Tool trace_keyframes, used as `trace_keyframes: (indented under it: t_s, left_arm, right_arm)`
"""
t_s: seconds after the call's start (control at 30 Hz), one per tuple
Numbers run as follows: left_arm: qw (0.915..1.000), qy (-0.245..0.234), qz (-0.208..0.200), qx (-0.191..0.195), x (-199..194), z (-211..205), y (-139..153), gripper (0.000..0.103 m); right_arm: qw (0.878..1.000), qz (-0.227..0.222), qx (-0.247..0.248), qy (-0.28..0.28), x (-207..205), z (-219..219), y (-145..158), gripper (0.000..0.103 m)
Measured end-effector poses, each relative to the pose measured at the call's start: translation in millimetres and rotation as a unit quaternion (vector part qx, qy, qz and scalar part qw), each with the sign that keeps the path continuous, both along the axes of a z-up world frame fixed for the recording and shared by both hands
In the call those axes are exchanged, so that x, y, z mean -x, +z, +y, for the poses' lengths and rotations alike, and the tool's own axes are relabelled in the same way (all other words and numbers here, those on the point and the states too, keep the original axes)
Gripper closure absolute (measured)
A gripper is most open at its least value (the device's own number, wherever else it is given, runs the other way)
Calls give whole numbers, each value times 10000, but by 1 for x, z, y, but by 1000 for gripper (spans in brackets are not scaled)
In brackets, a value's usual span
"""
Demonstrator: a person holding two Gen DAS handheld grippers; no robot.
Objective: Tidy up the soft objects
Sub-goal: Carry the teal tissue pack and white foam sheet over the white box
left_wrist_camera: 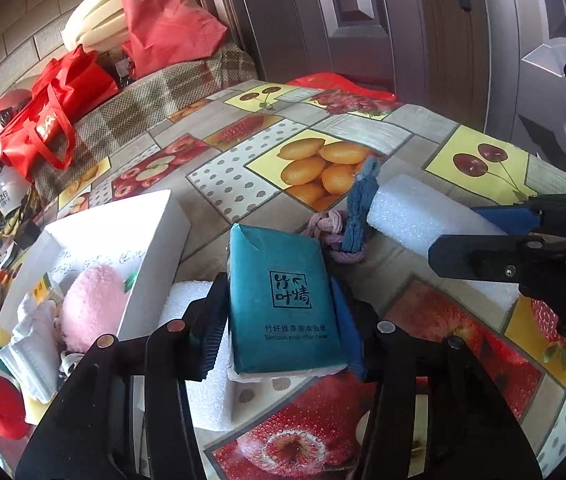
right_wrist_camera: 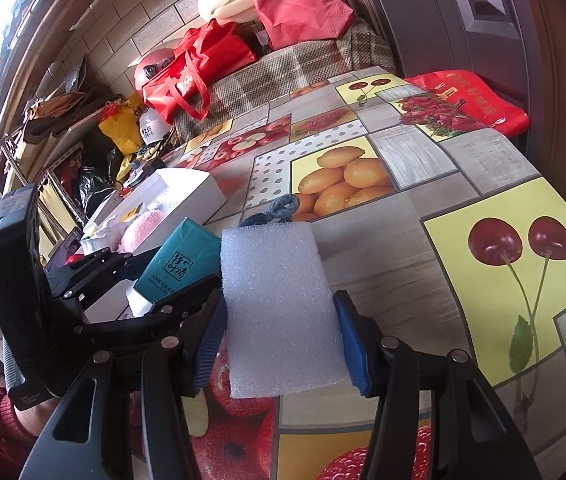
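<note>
Bright daylight from upper left, sharp centre, dark fisheye-warped edges.

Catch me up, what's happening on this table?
A person is sorting soft items with tongs in each hand. The left tongs are clamped on a teal tissue pack; the right tongs grip a white foam block. Beside them, a white box already holds a pink fluffy toy and white cloth. Blue and purple knotted ropes lie loose on the fruit-print tablecloth.
</note>
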State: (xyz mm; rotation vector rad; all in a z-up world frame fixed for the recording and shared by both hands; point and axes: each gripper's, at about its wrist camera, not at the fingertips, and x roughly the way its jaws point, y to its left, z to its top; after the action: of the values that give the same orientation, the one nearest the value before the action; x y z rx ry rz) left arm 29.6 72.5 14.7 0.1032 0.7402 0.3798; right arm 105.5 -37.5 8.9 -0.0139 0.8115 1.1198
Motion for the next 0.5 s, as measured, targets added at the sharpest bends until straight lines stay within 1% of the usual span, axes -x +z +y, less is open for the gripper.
trace_keyframes:
  t_s: [0.17,0.23,0.37,0.5]
  left_arm:
    - [9990,-18,-432,-84,25,-3,11,54]
    - [9973,-17,-734,-82,37,-3,17,54]
    - [9929,19,-1178,-160,60,-3,26,54]
    - [9903,21,-1380,-164,74,-3,30,54]
  right_arm:
    - [9994,-281,-176,-119,6,-5,8,49]
    - [9983,-460,-285,-218,10,-9,13,49]
    - [9921,-1050,-496,-478,25,-17,27,49]
    - [9821,-1614,-714,-662,44,-23,38,49]
